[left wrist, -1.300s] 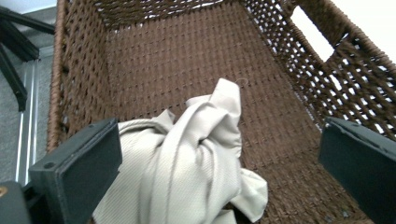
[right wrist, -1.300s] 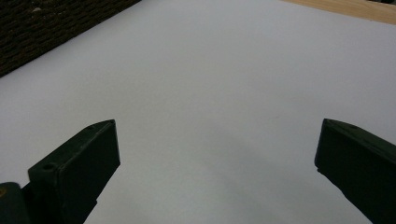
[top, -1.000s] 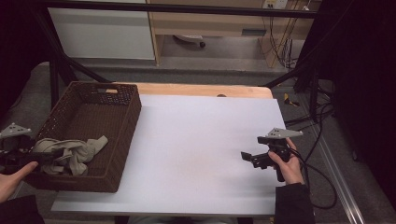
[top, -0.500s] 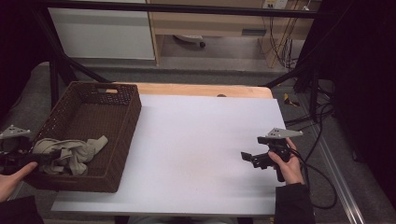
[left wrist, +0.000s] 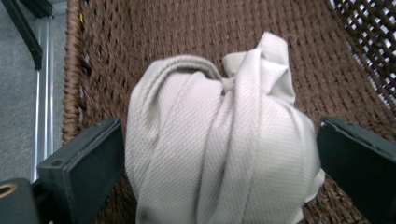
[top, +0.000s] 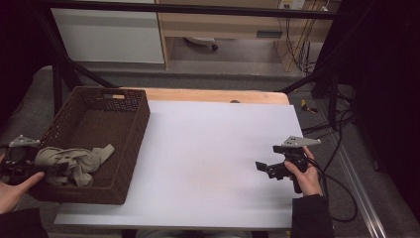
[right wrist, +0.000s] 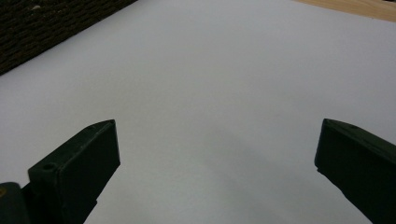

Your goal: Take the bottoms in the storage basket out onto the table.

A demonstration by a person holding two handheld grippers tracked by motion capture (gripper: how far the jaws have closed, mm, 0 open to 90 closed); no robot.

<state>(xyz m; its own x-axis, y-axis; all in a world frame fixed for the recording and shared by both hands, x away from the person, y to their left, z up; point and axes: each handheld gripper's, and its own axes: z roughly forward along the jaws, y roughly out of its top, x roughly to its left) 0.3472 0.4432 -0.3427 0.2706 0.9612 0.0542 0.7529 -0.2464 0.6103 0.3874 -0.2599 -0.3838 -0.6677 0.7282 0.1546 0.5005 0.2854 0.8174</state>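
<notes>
A crumpled beige cloth [top: 74, 162] lies in the near left part of a dark brown wicker basket [top: 130, 141] on the left of the white table. My left gripper [top: 39, 168] reaches over the basket's left rim. In the left gripper view its jaws stand wide open [left wrist: 219, 140] on either side of the cloth [left wrist: 219, 140], which bulges between them. My right gripper [top: 270, 168] hovers low over the white tabletop near the right edge, held by a hand. It is open [right wrist: 218, 135] and holds nothing.
The white table surface [top: 213, 148] stretches between basket and right gripper, with a wooden strip [top: 208, 95] along its far edge. Cables [top: 341, 163] trail off the table's right side. The basket's woven wall [right wrist: 42, 32] appears at the top left of the right gripper view.
</notes>
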